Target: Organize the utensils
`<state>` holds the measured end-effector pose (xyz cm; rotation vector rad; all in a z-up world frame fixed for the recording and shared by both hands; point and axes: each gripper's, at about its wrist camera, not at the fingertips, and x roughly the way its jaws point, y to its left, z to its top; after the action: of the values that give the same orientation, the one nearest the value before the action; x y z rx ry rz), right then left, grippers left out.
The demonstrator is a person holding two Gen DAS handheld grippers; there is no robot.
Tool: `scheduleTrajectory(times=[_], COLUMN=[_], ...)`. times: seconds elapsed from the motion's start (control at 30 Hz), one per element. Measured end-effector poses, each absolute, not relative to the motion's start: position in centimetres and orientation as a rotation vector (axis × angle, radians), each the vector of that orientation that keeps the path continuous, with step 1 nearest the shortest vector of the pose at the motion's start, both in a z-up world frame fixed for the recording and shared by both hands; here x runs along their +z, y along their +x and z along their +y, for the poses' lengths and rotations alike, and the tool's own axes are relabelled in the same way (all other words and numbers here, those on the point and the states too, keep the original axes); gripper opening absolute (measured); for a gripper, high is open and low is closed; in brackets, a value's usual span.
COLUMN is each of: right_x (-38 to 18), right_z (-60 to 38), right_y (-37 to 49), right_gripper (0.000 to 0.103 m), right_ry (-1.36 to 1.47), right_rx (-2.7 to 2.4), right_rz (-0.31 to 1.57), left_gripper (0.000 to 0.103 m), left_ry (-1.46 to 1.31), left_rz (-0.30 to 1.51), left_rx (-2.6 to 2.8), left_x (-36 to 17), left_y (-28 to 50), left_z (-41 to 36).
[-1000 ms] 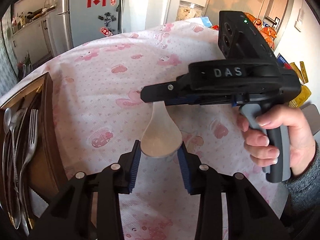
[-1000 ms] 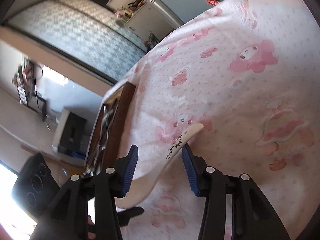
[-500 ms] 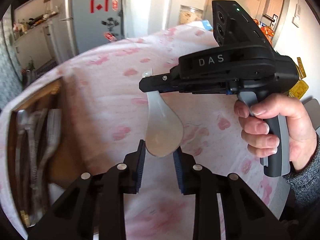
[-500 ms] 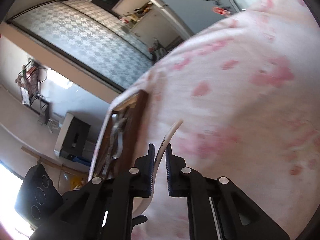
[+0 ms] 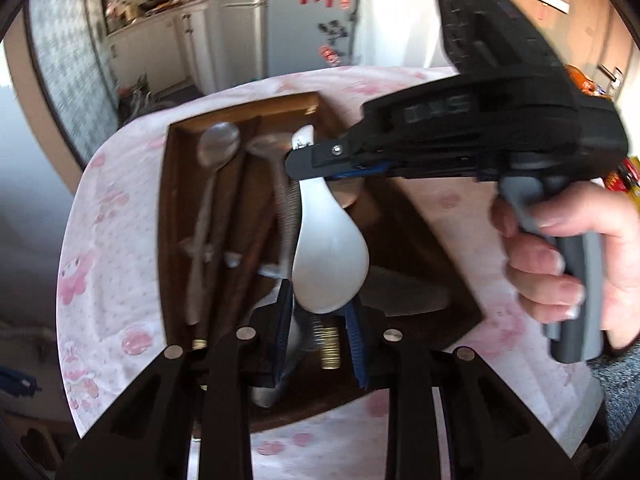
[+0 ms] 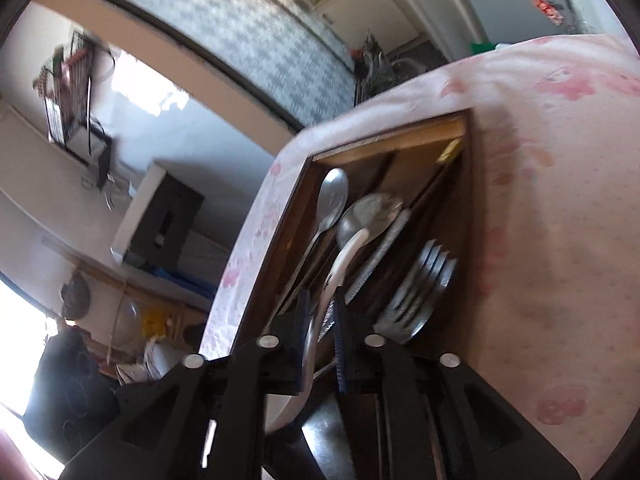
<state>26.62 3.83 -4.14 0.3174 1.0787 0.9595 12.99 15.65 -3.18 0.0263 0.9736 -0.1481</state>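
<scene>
- Both grippers, carrying the white spoon (image 5: 328,256), now hang over the wooden tray (image 5: 168,216).
- Tray holds two metal spoons (image 5: 218,146) and stacked forks (image 6: 424,292).
- Left gripper (image 5: 320,320) pinches the bowl; right gripper (image 6: 322,336) jaws are opening around the handle.

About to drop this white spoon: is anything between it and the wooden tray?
No barrier: the white spoon hangs directly over the wooden tray. But metal utensils already lie beneath it there, so it would likely land on them.
</scene>
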Motion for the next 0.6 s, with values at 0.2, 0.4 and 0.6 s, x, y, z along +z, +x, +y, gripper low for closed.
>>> scheduleTrajectory(times=[0.2,0.4,0.6], right_x=[-1.1,-0.3,0.3], right_z=[0.2,-5.6,-10.5], right_y=[24.8,22.9,18.8], right_gripper=[0.064,0.074,0.089], right_ry=[0.255,0.174,0.054], right_rx=[0.926,0.84,0.823], right_rz=[0.977,0.894,0.726], left_gripper=[0.069,0.089,0.096], left_ry=[-0.008,-0.012,-0.018], left_rz=[0.926,0.82,0.717], left_rx=[-0.135,-0.123,-0.049], left_x=[-2.7,-1.1,-1.1], left_y=[12.4,9.2,6.5], left_z=[15.9,14.4,11.9])
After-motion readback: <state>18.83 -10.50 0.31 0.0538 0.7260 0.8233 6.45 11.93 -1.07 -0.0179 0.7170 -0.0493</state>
